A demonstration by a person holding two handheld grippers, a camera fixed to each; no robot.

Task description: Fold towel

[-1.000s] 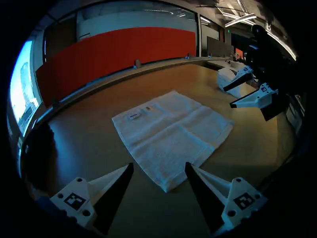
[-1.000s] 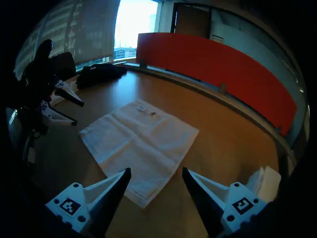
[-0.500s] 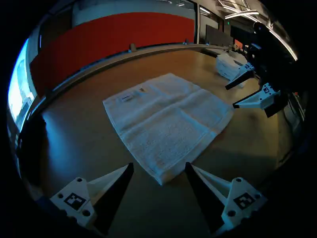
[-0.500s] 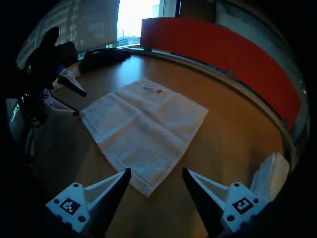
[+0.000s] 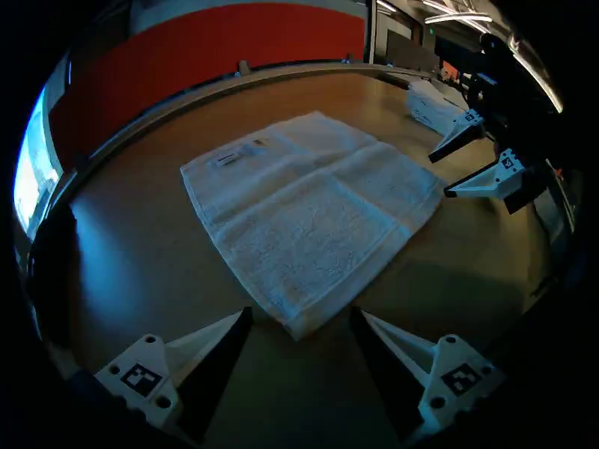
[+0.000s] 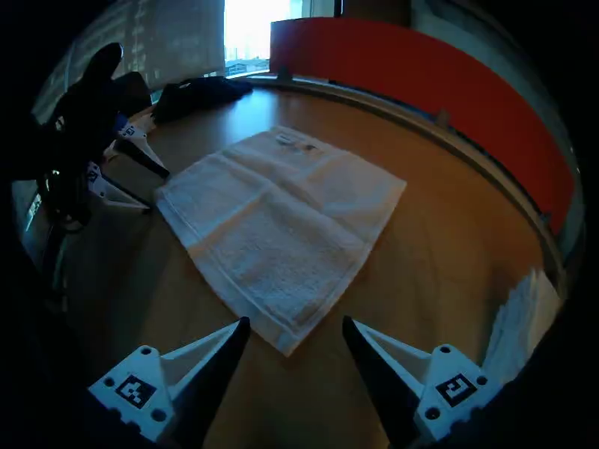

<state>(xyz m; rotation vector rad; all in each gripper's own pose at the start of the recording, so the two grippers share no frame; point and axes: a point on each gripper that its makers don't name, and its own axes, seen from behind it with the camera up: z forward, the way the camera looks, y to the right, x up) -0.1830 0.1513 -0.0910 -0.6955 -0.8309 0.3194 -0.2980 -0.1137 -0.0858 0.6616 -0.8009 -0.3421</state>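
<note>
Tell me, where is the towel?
The towel lies flat on the wooden table, mid-view, one corner by the left hand-held gripper, another by the right hand-held gripper.

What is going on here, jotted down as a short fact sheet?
Item: white terry towel, spread flat, faint crease lines
Surface: brown wooden table
Left gripper: jaws open, at the near towel corner, not gripping
Right gripper: jaws open, at another corner, not gripping
Nearby: stack of folded white towels; red wall panel
Stage: neither gripper holds the towel yet
</note>
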